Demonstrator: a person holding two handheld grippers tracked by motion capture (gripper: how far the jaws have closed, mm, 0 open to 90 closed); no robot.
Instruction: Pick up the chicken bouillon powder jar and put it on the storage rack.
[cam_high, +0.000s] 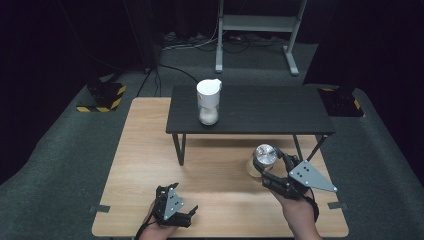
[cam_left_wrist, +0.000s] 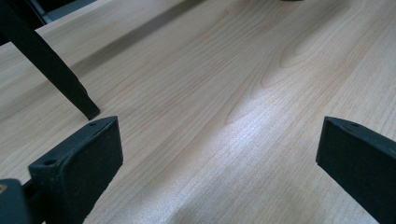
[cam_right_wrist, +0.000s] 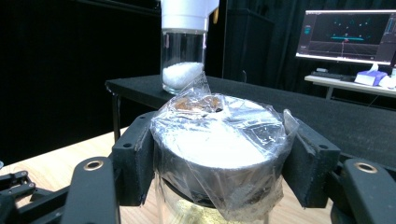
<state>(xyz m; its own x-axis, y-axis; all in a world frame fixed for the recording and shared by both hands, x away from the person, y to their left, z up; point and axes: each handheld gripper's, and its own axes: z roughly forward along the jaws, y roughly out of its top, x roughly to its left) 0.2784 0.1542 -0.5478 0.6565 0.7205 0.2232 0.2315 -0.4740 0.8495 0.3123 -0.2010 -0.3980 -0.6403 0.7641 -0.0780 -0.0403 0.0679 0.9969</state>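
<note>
I see the jar (cam_right_wrist: 217, 154) clamped in my right gripper (cam_high: 270, 170), one black jaw pressed on each side of its silver lid (cam_right_wrist: 219, 135). Crinkled clear plastic wrap (cam_right_wrist: 275, 140) covers that lid and hangs down over the glass below. Glass body looks pale yellowish inside; contents too blurred to name. In the high view the jar (cam_high: 262, 159) stands on the wooden table (cam_high: 150, 165) near its right edge, just in front of the black shelf's right front leg (cam_high: 298, 147). The grey three-cornered plate (cam_high: 311, 176) sits on top of the gripper, my hand (cam_high: 298, 210) behind it at the near edge.

The black shelf (cam_high: 270, 112) is a low dark bench standing across the far half of the table. On its left part stands a white-capped clear container (cam_high: 208, 101) with white granules at the bottom, well apart from the jar. The right gripper view has it right behind the jar, up on the shelf (cam_right_wrist: 183, 42).

My left gripper (cam_high: 181, 214) rests at the table's near edge, left of centre, well apart from the jar. Its jaws stand wide apart with bare wood between them, holding nothing. One black shelf leg (cam_left_wrist: 51, 65) lands on the wood just beyond its left jaw.

A monitor (cam_right_wrist: 348, 36) glows on a desk in the dark background.
</note>
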